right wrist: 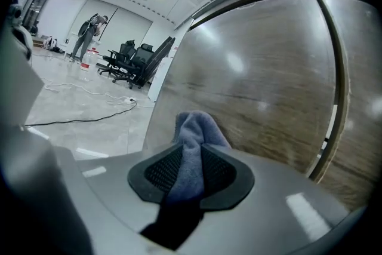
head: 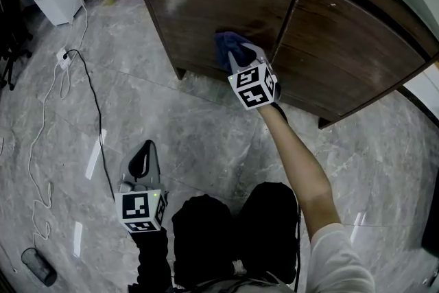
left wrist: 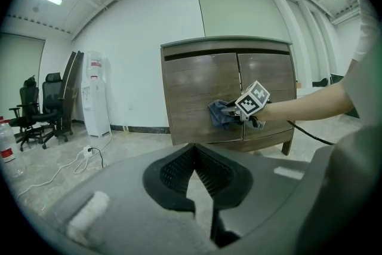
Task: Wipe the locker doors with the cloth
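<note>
My right gripper [right wrist: 191,169], clamped on the cloth [right wrist: 200,125], presses it to the lower right corner of the left door [head: 199,7], with the right door [head: 343,51] just beside it and my left gripper [left wrist: 192,165], closed on nothing, well back.

No readable words or numbers anywhere. The right marker cube [head: 252,86] on the right gripper [head: 232,53] and the left marker cube [head: 142,211] on the left gripper [head: 143,149] carry only black-and-white square code patterns, no letters. The water dispenser [left wrist: 95,92] has small red print near its top and the bottle [left wrist: 6,143] has a red label, both too small and blurred to read.
</note>
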Demonstrator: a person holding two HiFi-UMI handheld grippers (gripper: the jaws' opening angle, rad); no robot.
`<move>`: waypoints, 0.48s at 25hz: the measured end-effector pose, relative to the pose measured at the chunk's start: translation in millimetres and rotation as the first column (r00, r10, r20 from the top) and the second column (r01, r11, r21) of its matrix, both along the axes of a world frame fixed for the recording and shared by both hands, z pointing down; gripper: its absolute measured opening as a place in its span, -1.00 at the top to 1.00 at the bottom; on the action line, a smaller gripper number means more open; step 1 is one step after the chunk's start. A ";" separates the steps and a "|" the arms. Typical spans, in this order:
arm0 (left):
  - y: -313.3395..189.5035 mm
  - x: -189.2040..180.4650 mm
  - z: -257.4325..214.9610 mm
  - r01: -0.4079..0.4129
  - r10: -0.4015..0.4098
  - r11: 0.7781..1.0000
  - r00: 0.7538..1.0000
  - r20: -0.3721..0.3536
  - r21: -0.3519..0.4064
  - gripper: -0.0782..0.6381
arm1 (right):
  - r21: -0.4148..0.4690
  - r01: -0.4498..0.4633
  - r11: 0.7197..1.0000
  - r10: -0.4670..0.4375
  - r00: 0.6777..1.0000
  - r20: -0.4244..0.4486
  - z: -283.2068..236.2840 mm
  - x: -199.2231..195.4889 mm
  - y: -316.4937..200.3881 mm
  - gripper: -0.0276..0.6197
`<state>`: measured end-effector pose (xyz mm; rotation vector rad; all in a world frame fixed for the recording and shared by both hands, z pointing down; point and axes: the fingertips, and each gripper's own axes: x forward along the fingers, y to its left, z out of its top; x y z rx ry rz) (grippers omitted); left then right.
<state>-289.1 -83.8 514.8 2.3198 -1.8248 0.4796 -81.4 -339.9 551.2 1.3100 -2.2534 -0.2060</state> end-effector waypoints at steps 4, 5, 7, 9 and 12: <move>0.4 -0.3 1.8 -0.002 0.002 1.000 1.000 0.002 -0.005 0.78 | -0.039 0.007 0.999 -0.007 1.000 -0.006 24.6 -1.9 0.2 0.61; 0.9 -0.8 2.7 -0.002 0.002 1.000 1.000 0.004 -0.008 0.78 | -0.048 0.008 0.999 -0.008 1.000 -0.009 30.8 -2.1 0.4 0.61; 1.5 -2.6 5.0 0.003 -0.003 1.000 1.000 0.007 -0.014 0.78 | -0.067 0.010 0.998 -0.011 1.000 -0.014 43.2 -2.7 0.4 0.61; 1.3 -4.0 5.8 0.006 -0.006 1.000 1.000 0.010 -0.016 0.78 | -0.087 0.011 0.996 -0.013 1.000 -0.021 55.7 -3.9 0.3 0.61; 1.0 -6.1 8.3 0.008 -0.008 1.000 1.000 0.013 -0.020 0.78 | -0.116 0.011 0.993 -0.015 0.999 -0.036 73.9 -5.2 1.0 0.61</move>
